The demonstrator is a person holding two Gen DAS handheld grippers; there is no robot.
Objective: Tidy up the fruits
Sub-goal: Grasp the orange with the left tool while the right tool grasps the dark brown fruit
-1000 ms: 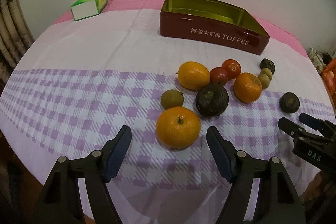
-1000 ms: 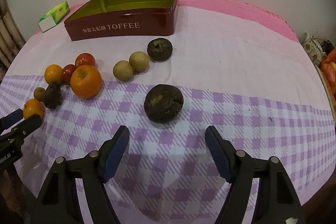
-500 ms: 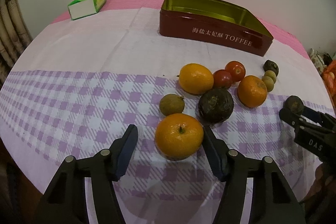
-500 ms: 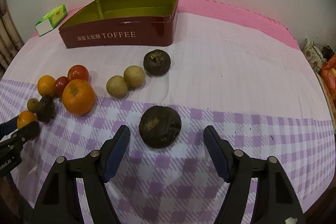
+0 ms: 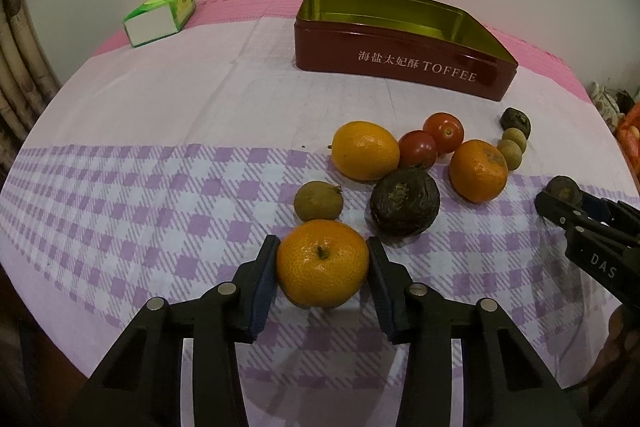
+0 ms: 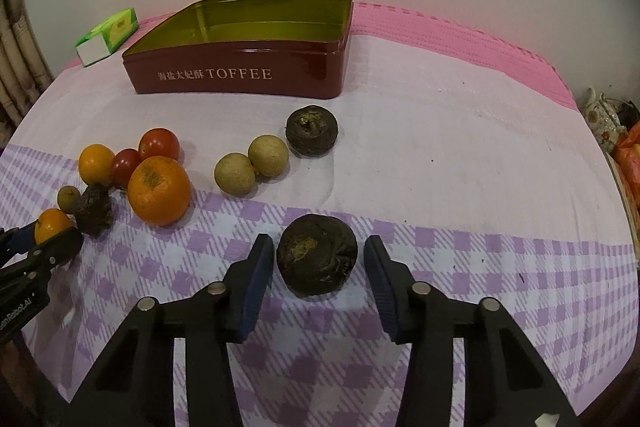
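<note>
**Both grippers closing in on fruit, tin open behind**

I'm looking across a table (image 5: pixel 120 115) under a cloth that is white at the middle, lilac-checked toward me and pink at the far edge. Nothing stands between either gripper and the tin.

The dark red toffee tin (image 6: pixel 240 79) sits open at the back; what I can see of its gold inside holds no fruit. To its left, well apart, lies a green and white carton (image 5: pixel 160 15).

The fruit lies loose on the cloth in front of the tin. Toward my left hand's side: an oval orange (image 5: pixel 365 150), two tomatoes (image 5: pixel 443 133) touching each other, a round orange (image 5: pixel 478 171) and a dark wrinkled fruit (image 5: pixel 405 202) just beside them, plus one small brown-green fruit (image 5: pixel 319 201). Nearer the tin, two tan round fruits (image 6: pixel 268 155) touch, with a dark fruit (image 6: pixel 312 131) just beside them.

My left gripper (image 5: pixel 322 265) has just been closing, and its blue pads sit against both sides of a mandarin (image 5: pixel 322 263), stem up, resting on the checked cloth. I read that as a grip.

My right gripper (image 6: pixel 318 261) has also just been closing around another dark fruit (image 6: pixel 317 259). The left pad looks to be at its skin, but a sliver of cloth shows by the right pad, so I cannot tell whether it is clamped. That fruit rests on the cloth too.
</note>
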